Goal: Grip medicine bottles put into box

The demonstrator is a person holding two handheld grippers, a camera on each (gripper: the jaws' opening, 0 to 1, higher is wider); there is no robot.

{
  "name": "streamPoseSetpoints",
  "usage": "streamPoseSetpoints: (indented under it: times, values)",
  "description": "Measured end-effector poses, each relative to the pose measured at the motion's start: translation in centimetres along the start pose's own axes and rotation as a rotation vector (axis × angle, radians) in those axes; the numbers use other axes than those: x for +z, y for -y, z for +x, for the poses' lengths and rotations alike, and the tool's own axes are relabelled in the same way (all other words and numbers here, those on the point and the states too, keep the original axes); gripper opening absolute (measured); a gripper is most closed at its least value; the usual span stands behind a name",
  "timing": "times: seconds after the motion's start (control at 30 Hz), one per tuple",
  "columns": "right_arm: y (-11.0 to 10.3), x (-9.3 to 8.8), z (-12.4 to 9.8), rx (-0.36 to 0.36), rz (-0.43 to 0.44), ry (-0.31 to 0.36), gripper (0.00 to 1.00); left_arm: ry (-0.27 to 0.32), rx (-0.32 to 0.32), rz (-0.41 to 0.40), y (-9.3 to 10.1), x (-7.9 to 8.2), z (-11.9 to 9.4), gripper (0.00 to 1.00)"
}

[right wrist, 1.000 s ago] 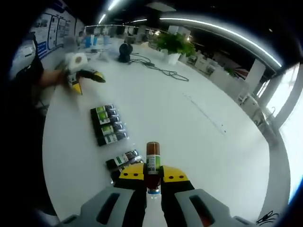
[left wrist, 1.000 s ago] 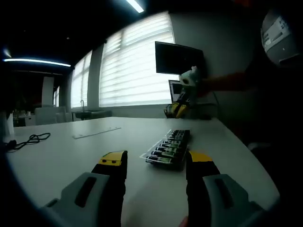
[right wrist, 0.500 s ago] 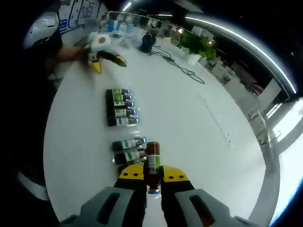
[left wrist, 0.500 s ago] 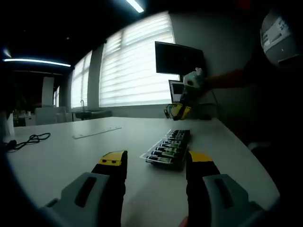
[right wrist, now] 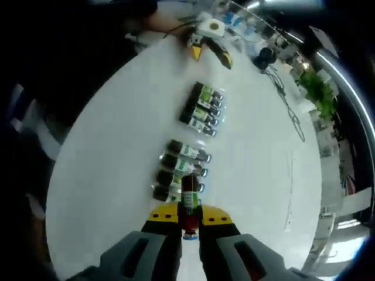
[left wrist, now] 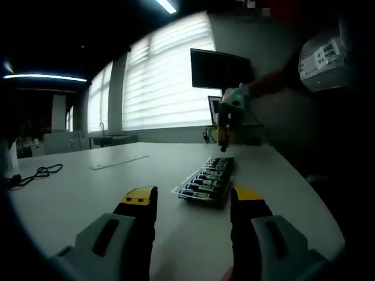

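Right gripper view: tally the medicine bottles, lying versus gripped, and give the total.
Lying, far cluster: 4
Lying, near cluster: 4
Gripped, bottle in right gripper: 1
Total: 9

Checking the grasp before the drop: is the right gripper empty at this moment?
No, the right gripper is shut on a brown medicine bottle standing upright between its jaws.
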State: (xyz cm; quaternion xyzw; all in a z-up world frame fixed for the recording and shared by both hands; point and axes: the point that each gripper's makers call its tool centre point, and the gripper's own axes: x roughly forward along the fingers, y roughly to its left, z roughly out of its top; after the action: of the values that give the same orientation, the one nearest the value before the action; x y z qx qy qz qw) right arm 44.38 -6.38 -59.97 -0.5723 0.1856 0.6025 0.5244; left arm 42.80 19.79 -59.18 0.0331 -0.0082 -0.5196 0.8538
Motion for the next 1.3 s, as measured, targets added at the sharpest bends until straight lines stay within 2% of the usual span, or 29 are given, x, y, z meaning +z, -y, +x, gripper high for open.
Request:
streamPoseSetpoints:
  times: [0.13,0.27,0.33,0.47,0.6,0.63,0.73,0.87,0.9,1.13,1.17,1.3]
  values:
    - [-1.0,-0.8,-0.1,0.079,-0.113,0.004,0.06,-0.025,-0.026,-0.034,0.2,-0.4,0.1,0.43]
    - [-1.4,-0.4,-0.6,0.134,-0.286,0.004,0.06,-0.012,-0.035,-0.083,-0.1,-0.2,0.1,0.44]
    - [-2.0,0.2,-0.7,0.174,-0.324,0.019,0.06,-0.007,-0.035,-0.094,-0.1,-0.1,0.1,0.44]
    - [-3.0,-0.4,-0.8,0.269,-0.457,0.005,0.06,-0.009,-0.025,-0.108,-0.4,-0.1,0.2,0.44]
    - [-2.2,-1.5,-0.2,0.313,-0.608,-0.039,0.06,-0.006,0.004,-0.110,-0.9,0.0,0.3,0.44]
    - [-2.2,-1.5,-0.2,0.330,-0.592,-0.029,0.06,-0.005,0.010,-0.111,-1.0,0.0,0.2,0.45]
    - [-2.3,-2.0,0.0,0.383,-0.738,-0.033,0.06,-0.007,0.019,-0.115,-1.1,0.0,0.4,0.45]
    - [-3.3,-1.4,0.5,0.421,-0.759,0.003,0.06,-0.015,0.020,-0.114,-1.0,-0.2,0.6,0.45]
    - [-3.8,-1.4,0.7,0.450,-0.839,0.015,0.06,-0.014,0.024,-0.116,-1.0,-0.1,0.6,0.45]
    - [-3.9,-2.8,1.1,0.463,-0.939,0.011,0.06,-0.001,0.031,-0.135,-1.7,0.0,0.4,0.45]
    - [-3.9,-2.9,1.1,0.460,-0.971,0.012,0.07,0.000,0.029,-0.137,-1.7,0.0,0.4,0.46]
    - [-4.4,-2.5,1.1,0.460,-1.000,0.032,0.07,0.001,0.027,-0.138,-1.8,-0.1,0.4,0.46]
